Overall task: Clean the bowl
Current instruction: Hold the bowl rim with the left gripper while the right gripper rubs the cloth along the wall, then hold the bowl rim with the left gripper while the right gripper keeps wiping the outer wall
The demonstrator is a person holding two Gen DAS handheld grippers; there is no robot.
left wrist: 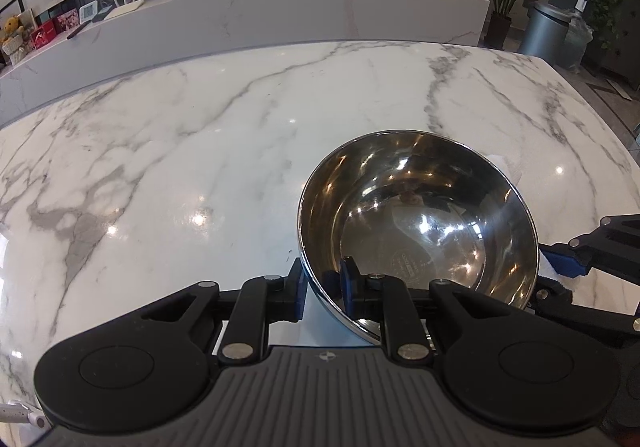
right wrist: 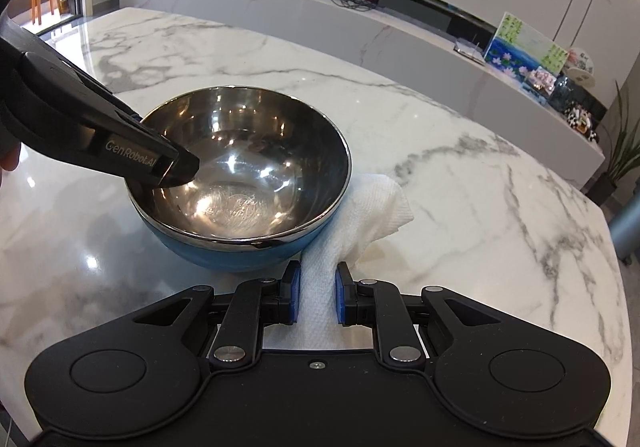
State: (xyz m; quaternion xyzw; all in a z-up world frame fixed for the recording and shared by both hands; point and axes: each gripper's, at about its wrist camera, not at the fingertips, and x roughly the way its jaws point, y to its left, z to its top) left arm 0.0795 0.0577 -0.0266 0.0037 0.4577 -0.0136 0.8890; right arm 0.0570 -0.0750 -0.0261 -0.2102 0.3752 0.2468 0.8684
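The white marble table (right wrist: 460,175) is carrying the work, its grey veins running across a glossy top. On it, near the front edge, the bowl (right wrist: 240,183) is sitting upright; it is showing a polished steel inside and a blue outer shell. A crumpled white paper towel (right wrist: 372,215) is lying on the table just beside the bowl, on its right in the right wrist view, and touching its outer wall.

The left gripper (left wrist: 323,285) is clamping the bowl's rim: one of its fingers is pressing inside the bowl and the other outside, so the fingers are closed on the rim. In the right wrist view the left gripper is reaching over the bowl's left edge.

The right gripper (right wrist: 316,297) is pinching the near end of the paper towel, its blue-padded fingers closed on the sheet, just in front of the bowl's blue wall
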